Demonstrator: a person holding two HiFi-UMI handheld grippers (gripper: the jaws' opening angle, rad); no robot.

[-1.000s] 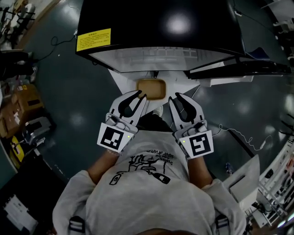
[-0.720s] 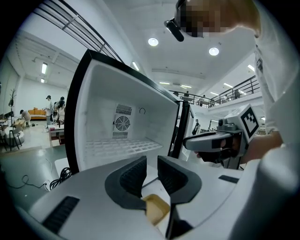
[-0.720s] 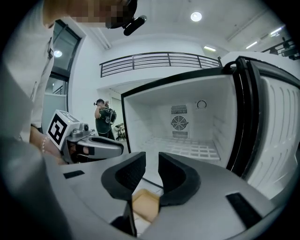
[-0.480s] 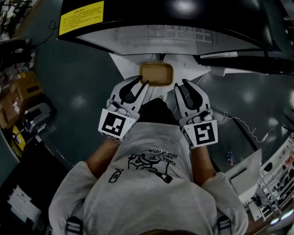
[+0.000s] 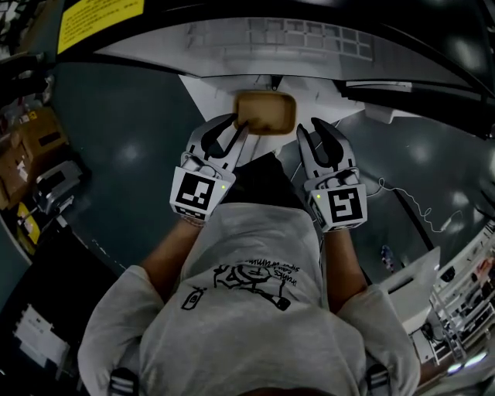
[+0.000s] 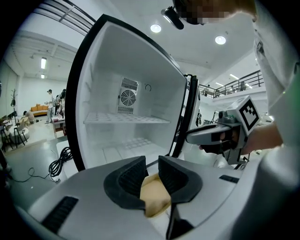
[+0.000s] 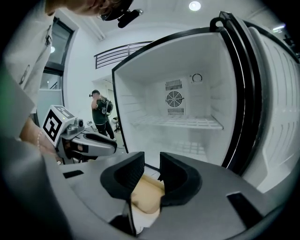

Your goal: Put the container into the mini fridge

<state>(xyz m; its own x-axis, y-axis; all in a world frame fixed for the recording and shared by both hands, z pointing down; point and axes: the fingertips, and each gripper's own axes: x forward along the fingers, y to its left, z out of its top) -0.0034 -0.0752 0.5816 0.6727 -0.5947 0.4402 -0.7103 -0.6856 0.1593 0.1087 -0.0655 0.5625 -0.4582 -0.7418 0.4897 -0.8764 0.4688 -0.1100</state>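
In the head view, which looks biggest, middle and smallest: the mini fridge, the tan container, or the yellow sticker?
1. mini fridge: largest by far.
2 and 3. container and yellow sticker: they look about alike. The picture's edge cuts off the sticker, so I won't rank them.

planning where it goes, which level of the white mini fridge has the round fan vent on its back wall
The upper level, above the white grid shelf: the round fan vent sits there on the back wall. Below it, none.
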